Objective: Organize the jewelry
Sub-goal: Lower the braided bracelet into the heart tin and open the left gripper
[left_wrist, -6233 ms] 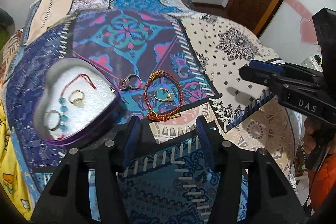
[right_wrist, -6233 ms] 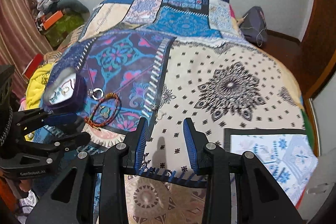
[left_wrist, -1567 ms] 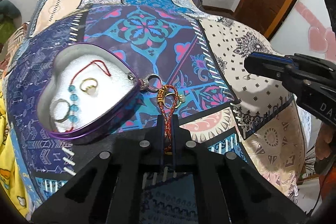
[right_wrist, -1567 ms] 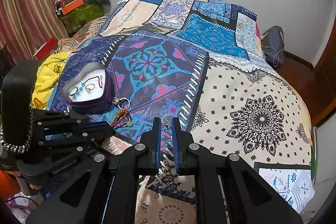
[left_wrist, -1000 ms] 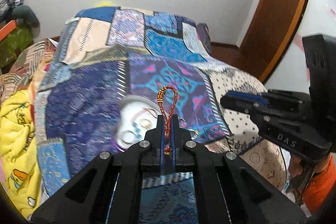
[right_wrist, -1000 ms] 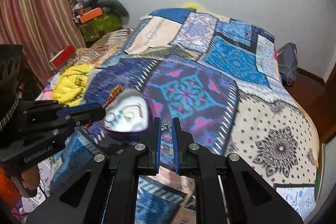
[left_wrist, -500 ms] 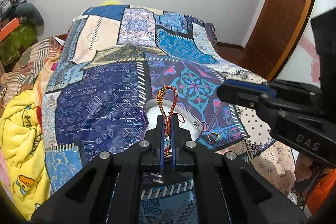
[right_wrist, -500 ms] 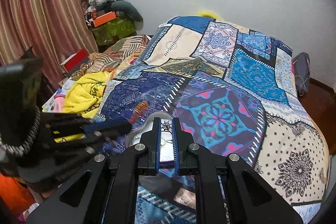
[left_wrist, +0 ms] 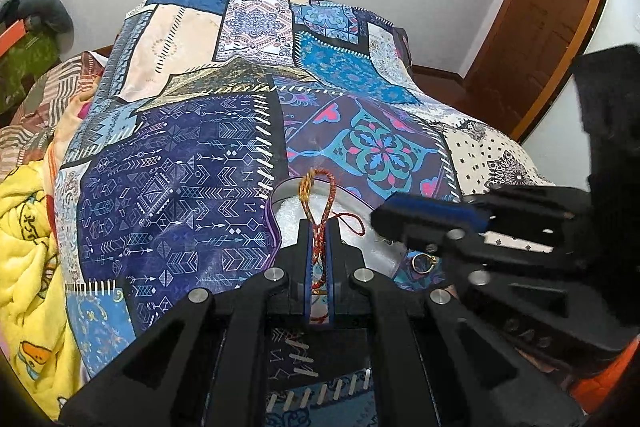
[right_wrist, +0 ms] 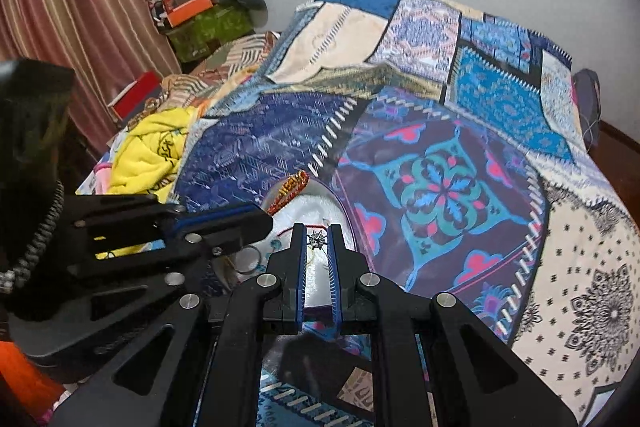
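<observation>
**Two pinched pieces poised over the heart-shaped tin**

The left gripper (left_wrist: 318, 227) has its jaws pressed together on a red-and-gold braided cord bracelet (left_wrist: 318, 199). The cord is squeezed into a narrow loop whose long axis runs along the fingers, pointing away and out past the tips, above the near part of the heart-shaped tin (left_wrist: 276, 211). The right gripper (right_wrist: 318, 243) pinches a small silver ornament with star-like prongs (right_wrist: 316, 239) at its very tips; it may be a ring, but the view is too small to tell. It hangs over the tin's white padding, just right of the left gripper (right_wrist: 224, 223).

Inside the tin, a thin red cord (left_wrist: 352, 221) and a plain ring (right_wrist: 250, 259) show. A gold ring (left_wrist: 424, 262) lies on the patchwork bedspread (left_wrist: 168, 187), just beside the tin on its right.

The risks, by judgement: the bracelet's loop reaches toward the far rim, so a release from here could drape it over the edge. The two grippers crowd close and could knock each other. The ornament is held by a sliver, and a jolt could flick it into the busy quilt pattern.
</observation>
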Motion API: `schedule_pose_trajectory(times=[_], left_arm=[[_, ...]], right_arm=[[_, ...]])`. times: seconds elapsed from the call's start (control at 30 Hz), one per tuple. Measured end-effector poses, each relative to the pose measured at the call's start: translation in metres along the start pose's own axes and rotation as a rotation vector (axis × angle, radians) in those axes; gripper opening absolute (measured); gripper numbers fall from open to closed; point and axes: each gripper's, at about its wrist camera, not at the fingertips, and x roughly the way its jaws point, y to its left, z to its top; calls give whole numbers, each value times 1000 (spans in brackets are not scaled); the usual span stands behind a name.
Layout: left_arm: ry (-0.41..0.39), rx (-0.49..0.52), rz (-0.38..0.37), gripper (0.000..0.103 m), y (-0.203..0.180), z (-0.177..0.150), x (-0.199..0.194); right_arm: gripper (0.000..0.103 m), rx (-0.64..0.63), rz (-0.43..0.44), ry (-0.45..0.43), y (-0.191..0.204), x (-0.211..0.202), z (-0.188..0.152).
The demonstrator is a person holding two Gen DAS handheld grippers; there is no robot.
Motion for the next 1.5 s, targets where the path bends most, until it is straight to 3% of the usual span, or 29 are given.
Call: schedule_pose_trajectory(times=[0.33,0.63,0.8,1.17,1.5], left_arm=[[-16,1,13,5,2,-1,-5],[-45,-23,41,23,9,-2,-23],[-66,-38,61,30,11,-2,-36],[-85,3,80,37,-10,-5,-56],[-38,52,30,45,-50,-11,-44]], right_arm=[[9,-2,9,41,0,12,-6],[12,-11,11,64,6,9,-6],[29,-24,-18,29,9,-6,-6],[31,-9,-91,-57,-5,-52,-4],[31,40,-142,-80,-32,-77,-18]])
